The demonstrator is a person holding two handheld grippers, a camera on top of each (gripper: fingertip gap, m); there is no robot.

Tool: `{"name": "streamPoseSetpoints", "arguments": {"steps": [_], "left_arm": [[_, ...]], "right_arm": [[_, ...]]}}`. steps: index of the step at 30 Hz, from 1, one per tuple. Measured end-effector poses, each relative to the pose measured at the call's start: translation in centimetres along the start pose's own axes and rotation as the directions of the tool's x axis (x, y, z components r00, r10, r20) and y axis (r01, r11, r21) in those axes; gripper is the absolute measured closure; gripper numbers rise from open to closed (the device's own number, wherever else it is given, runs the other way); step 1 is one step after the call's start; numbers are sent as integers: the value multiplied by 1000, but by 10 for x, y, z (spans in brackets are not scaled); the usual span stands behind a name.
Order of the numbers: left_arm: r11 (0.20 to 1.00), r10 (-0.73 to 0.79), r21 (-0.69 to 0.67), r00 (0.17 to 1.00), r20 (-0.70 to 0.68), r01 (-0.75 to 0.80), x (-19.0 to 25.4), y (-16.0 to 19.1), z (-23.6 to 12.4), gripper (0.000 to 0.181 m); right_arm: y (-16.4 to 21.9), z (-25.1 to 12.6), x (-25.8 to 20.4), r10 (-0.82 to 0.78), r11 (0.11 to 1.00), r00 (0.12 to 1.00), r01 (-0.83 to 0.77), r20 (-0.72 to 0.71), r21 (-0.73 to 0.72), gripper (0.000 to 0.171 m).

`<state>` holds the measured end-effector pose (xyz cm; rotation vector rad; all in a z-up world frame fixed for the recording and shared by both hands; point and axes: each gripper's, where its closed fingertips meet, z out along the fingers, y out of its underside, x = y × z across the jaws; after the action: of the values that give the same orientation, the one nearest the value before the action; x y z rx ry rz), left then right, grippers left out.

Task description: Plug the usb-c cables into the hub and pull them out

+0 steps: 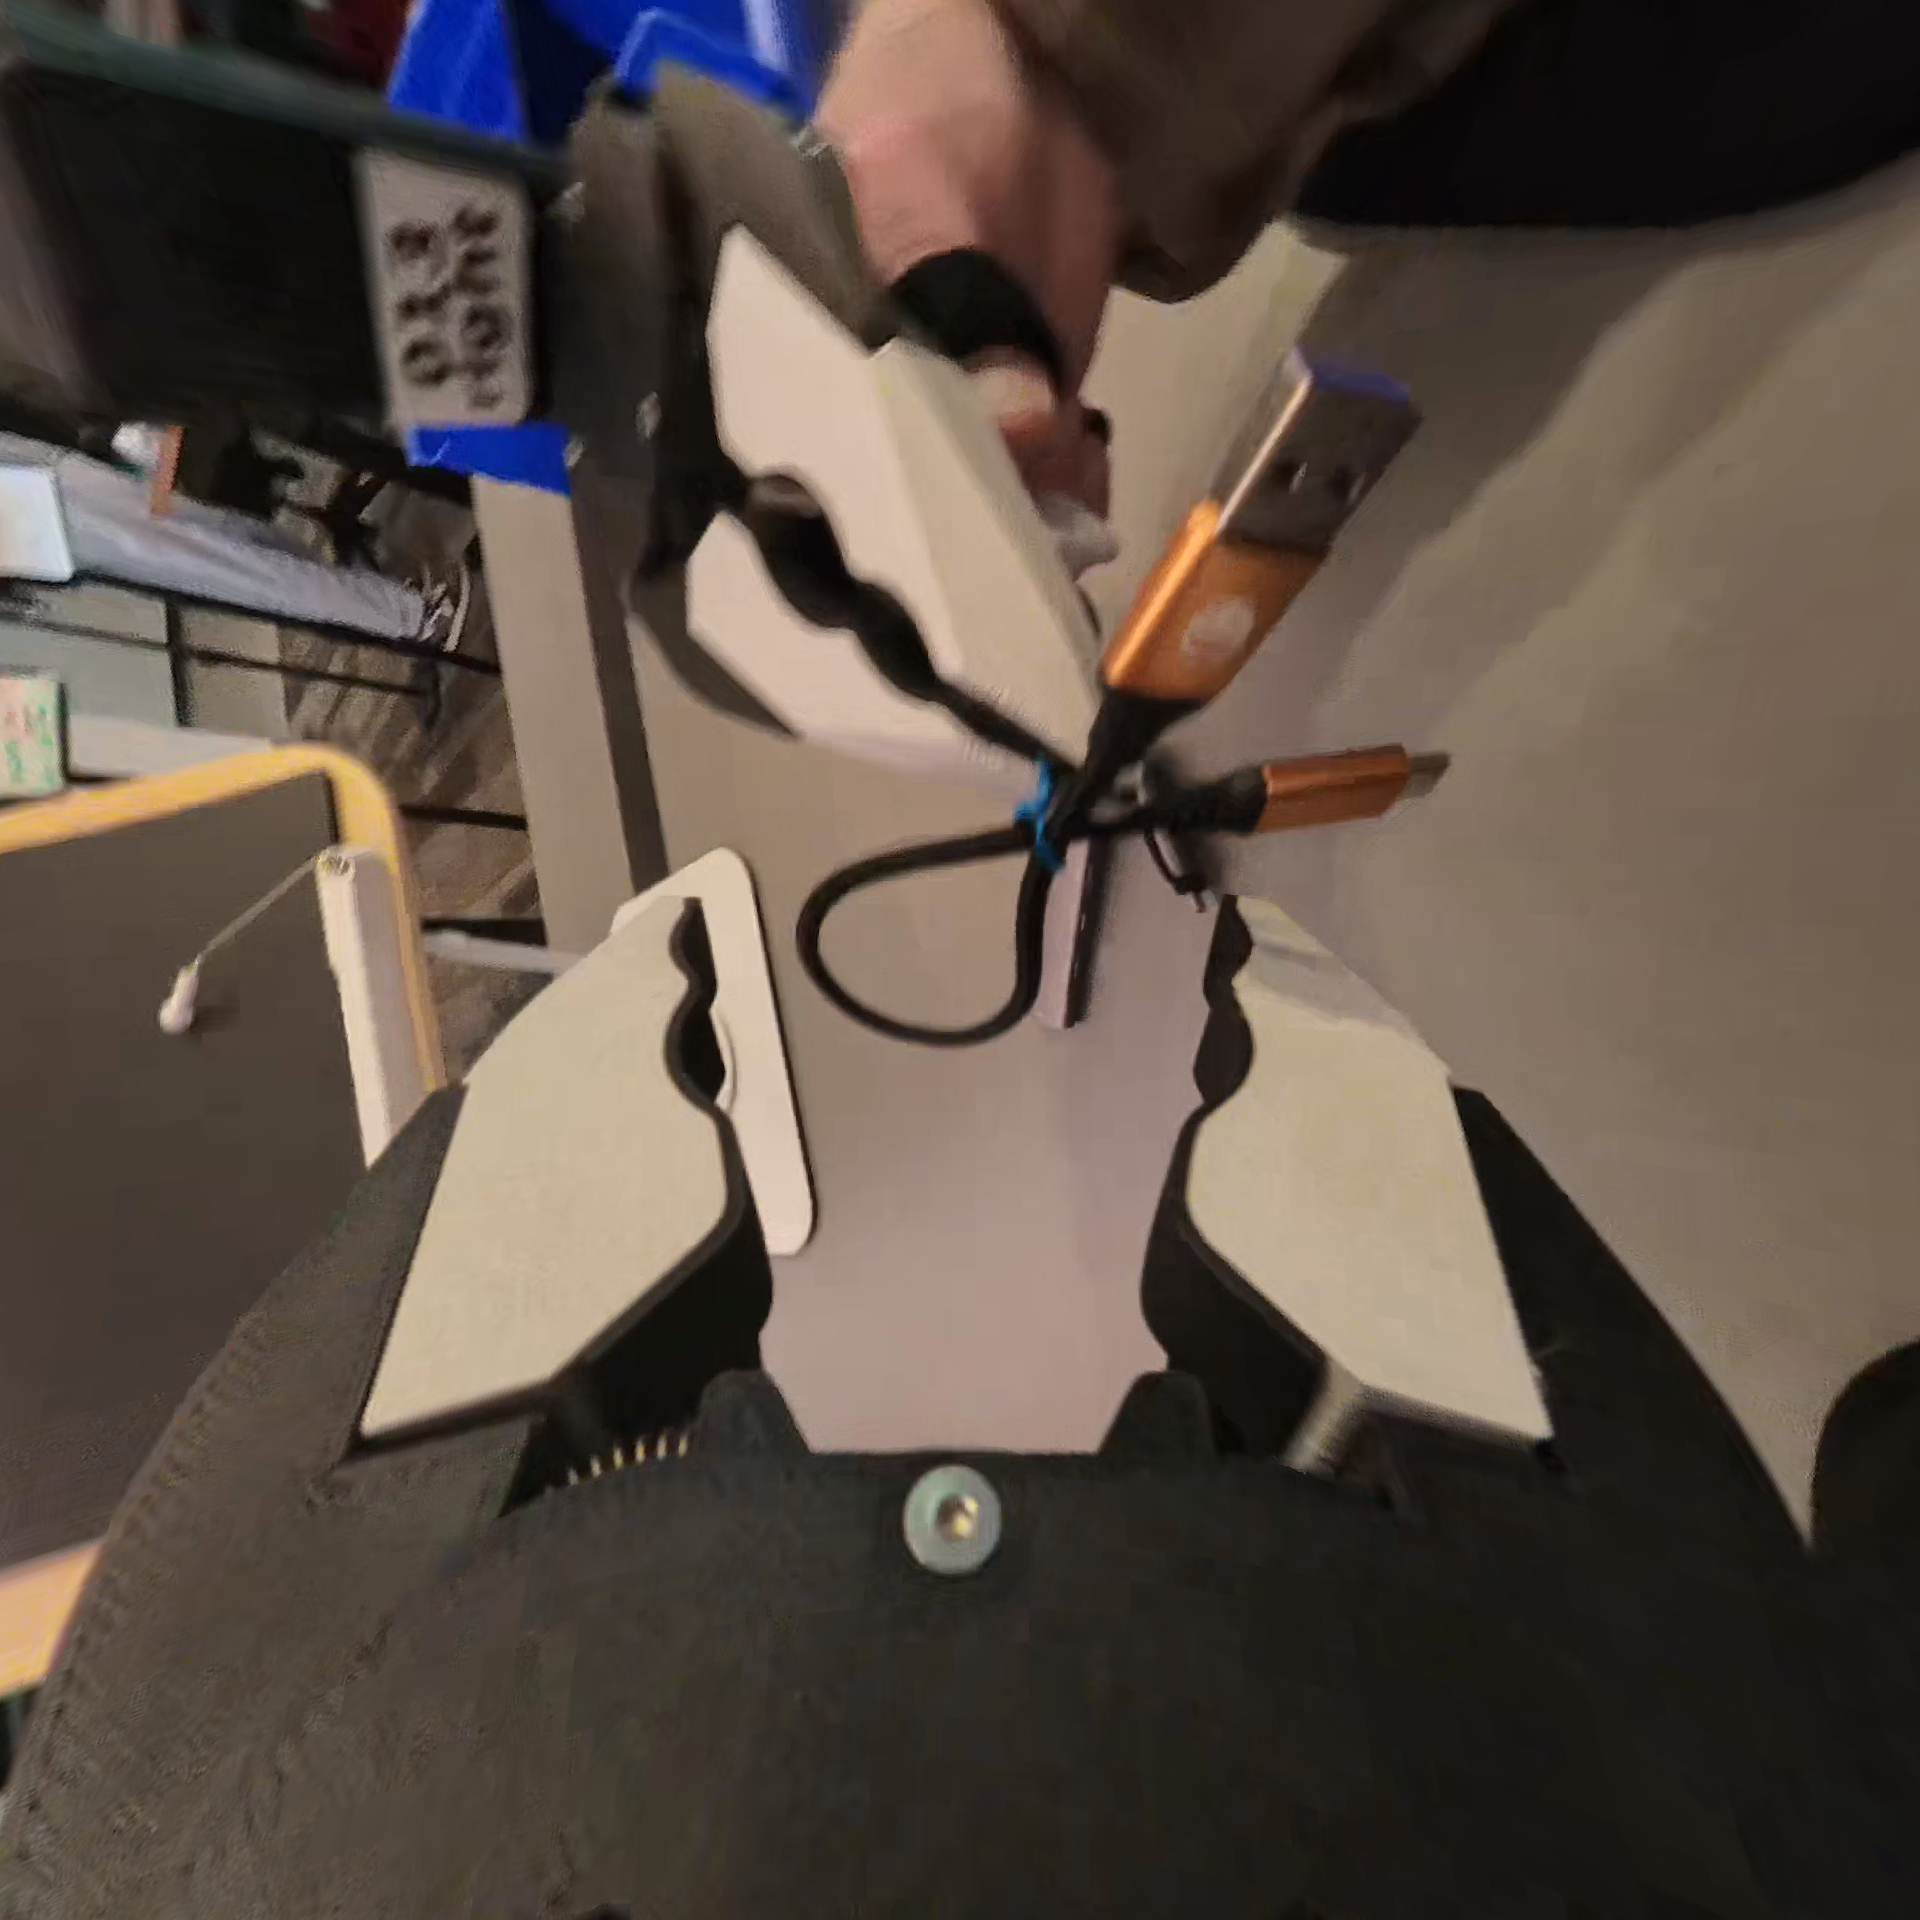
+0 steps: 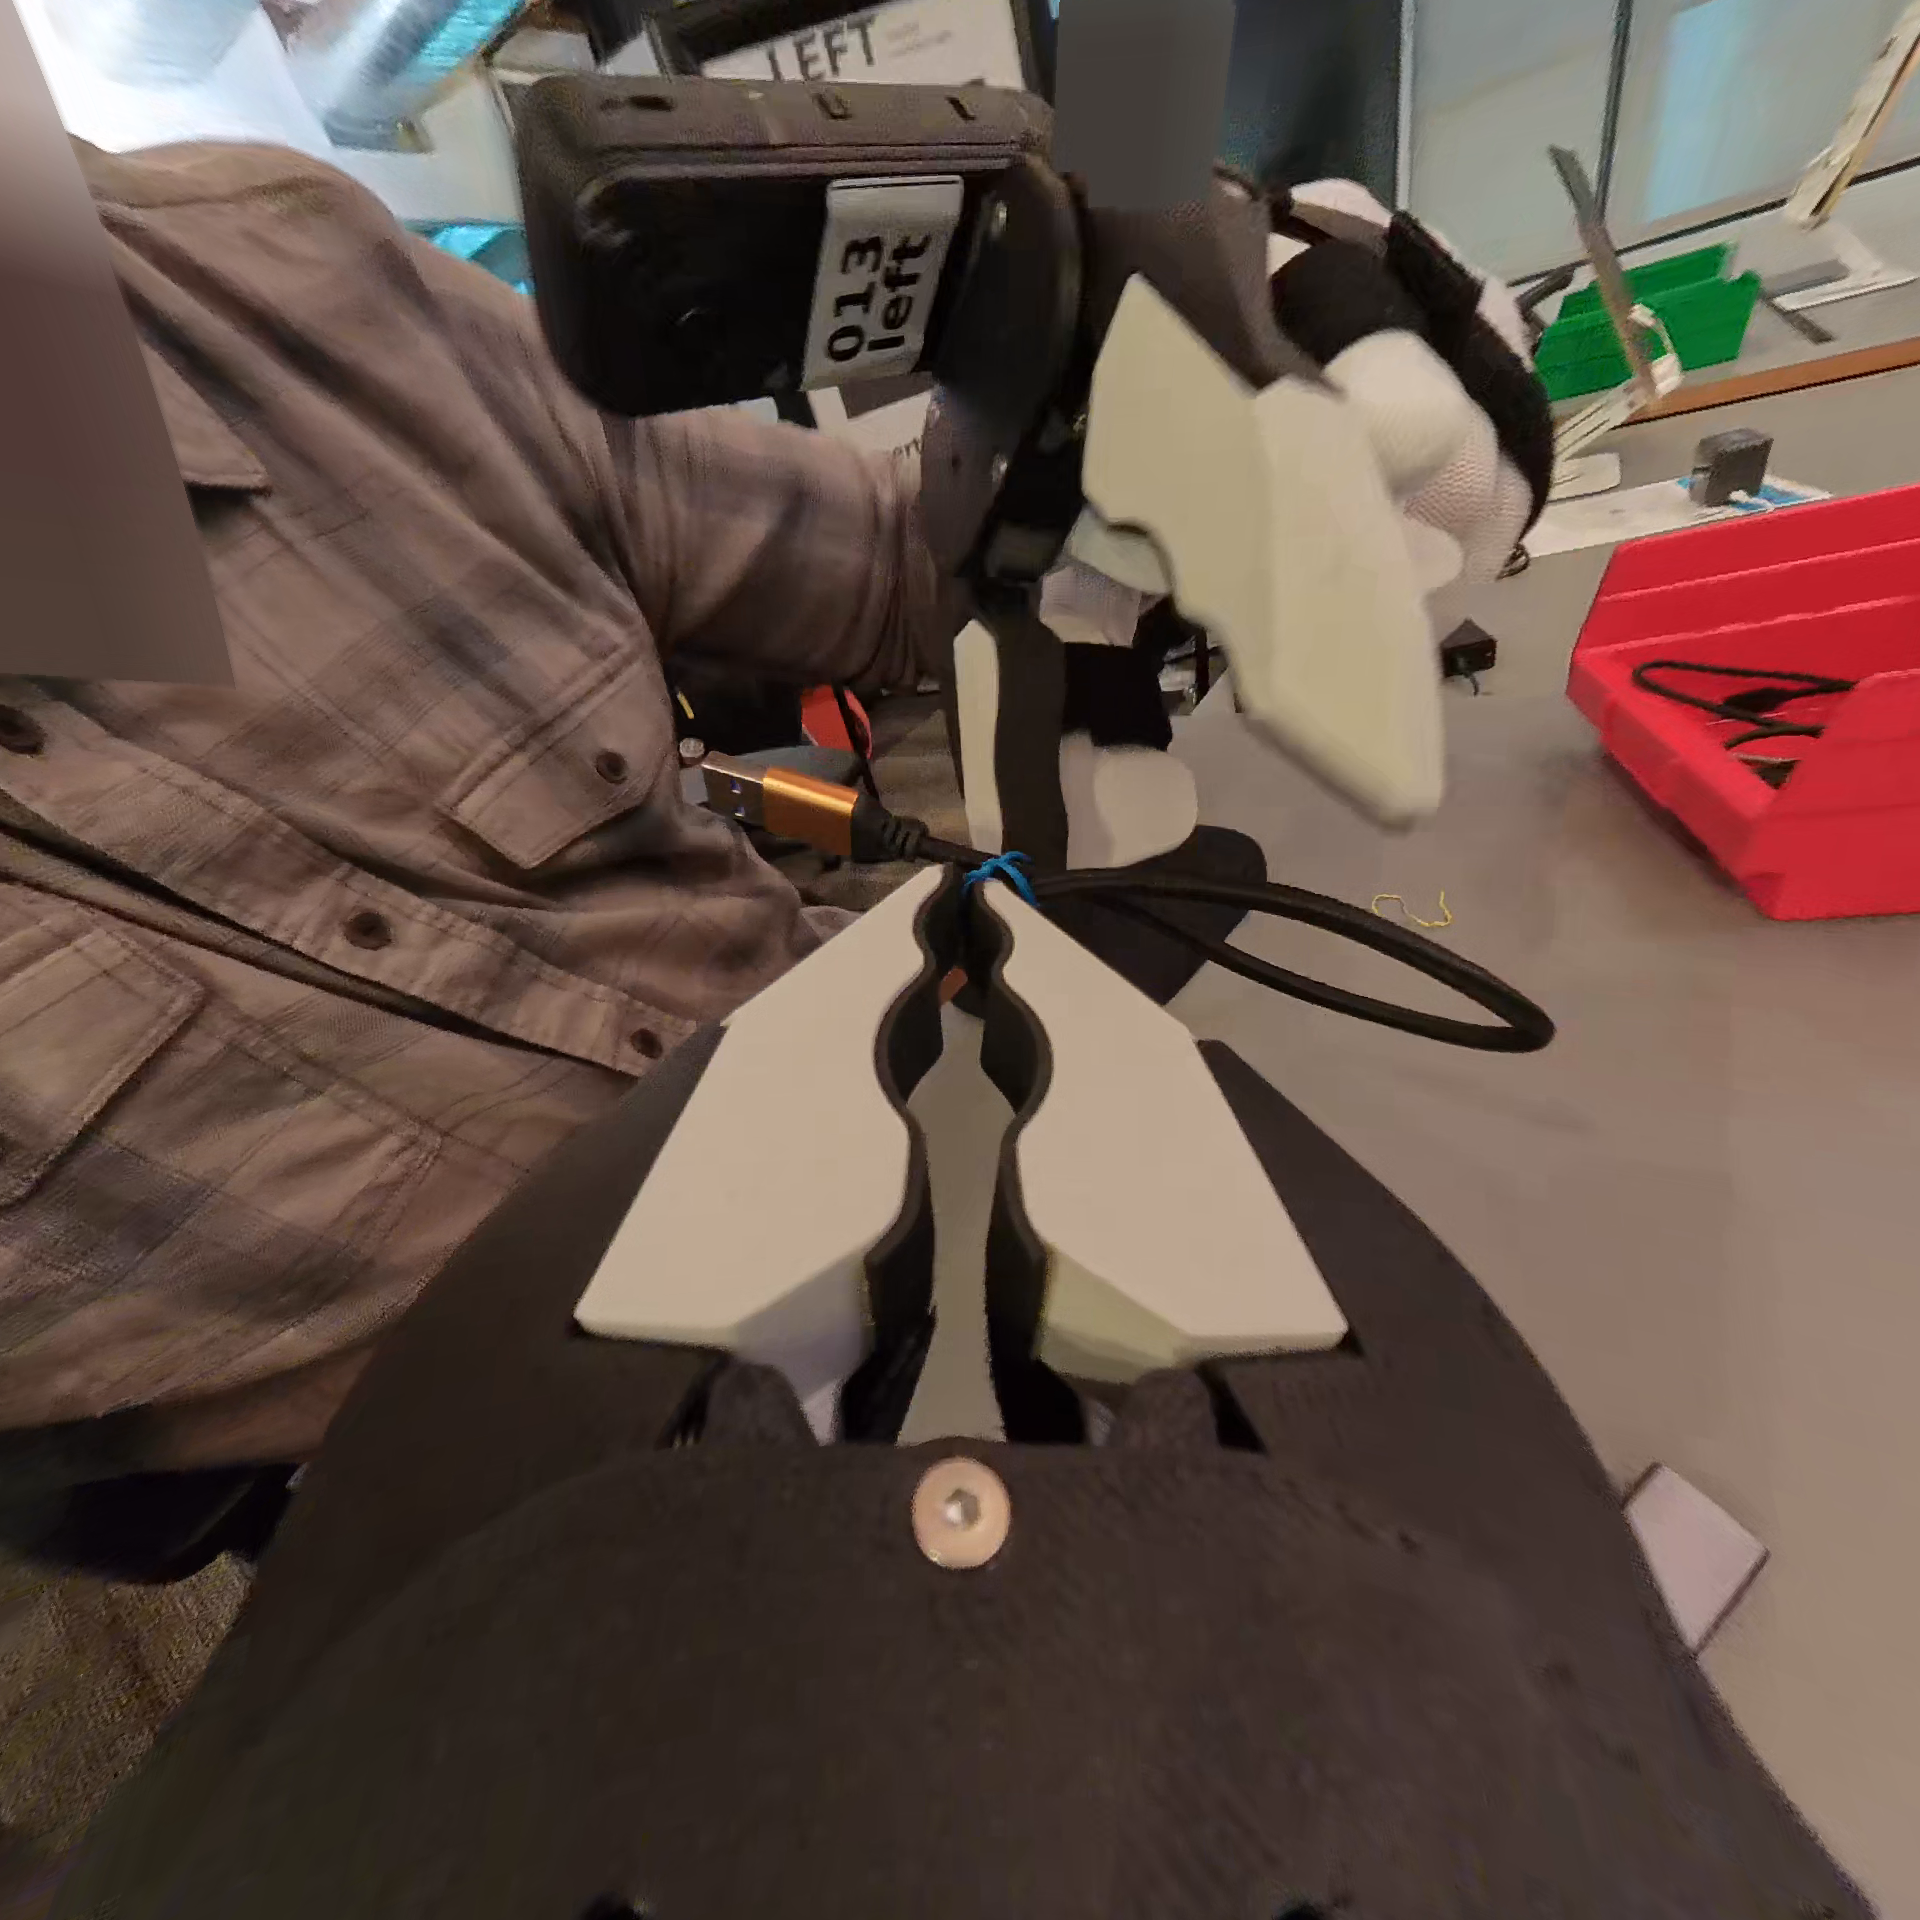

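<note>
Right fingers (image 2: 961, 914) pinched on tied black cable (image 2: 1351, 966) — left fingers (image 1: 966, 935) spread, cable seemingly just beyond.

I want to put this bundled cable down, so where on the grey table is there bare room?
Bare grey table lies below the red bin, beyond the cable loop. In the left wrist view, table right of the orange plugs is also bare. It is crowded around the shut right claw and open left claw.

We see left wrist view smeared by motion; person's hand (image 1: 997, 208) cut off at top edge; pinch point on cable (image 2: 1299, 966) hidden between fingertips.
</note>
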<state>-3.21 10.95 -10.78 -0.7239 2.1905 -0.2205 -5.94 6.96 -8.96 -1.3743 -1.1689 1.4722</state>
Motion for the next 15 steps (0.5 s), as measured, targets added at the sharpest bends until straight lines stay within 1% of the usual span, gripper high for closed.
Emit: {"name": "streamPoseSetpoints", "arguments": {"steps": [1, 2, 4, 6, 7, 9, 12, 14, 15], "left_arm": [[999, 39, -16, 999, -21, -40, 4, -2, 5, 98], [998, 59, -23, 997, -51, -60, 9, -3, 10, 110], [998, 49, -29, 994, -93, -52, 14, -2, 18, 132], [999, -12, -45, 989, -147, 6, 21, 0, 22, 160], [998, -46, -45, 982, -183, 39, 26, 0, 23, 179], [989, -147, -35, 958, -247, 142, 34, -1, 24, 179], [949, -302, -17, 893, -334, 315, 43, -4, 21, 180], [903, -396, -8, 826, -402, 429, 49, -7, 19, 180], [865, -448, 0, 773, -450, 501, 53, -12, 18, 180]], "right_arm": [[2, 3, -1, -3, 1000, 1000, 3, 7, -13, 171], [3, 5, -3, -2, 1000, 1000, 3, 19, -22, 171], [3, 7, -5, -13, 999, 1000, 14, 22, -29, 171], [2, 7, -6, -29, 999, 1000, 30, 10, -36, 171], [2, 6, -6, -34, 999, 999, 34, 1, -38, 171], [0, 0, -4, -46, 998, 998, 44, -32, -47, 171], [0, -12, 3, -64, 996, 992, 57, -111, -71, 171], [3, -13, 5, -112, 986, 981, 90, -160, -138, 171], [4, -13, 6, -140, 978, 973, 108, -182, -176, 171]]}}
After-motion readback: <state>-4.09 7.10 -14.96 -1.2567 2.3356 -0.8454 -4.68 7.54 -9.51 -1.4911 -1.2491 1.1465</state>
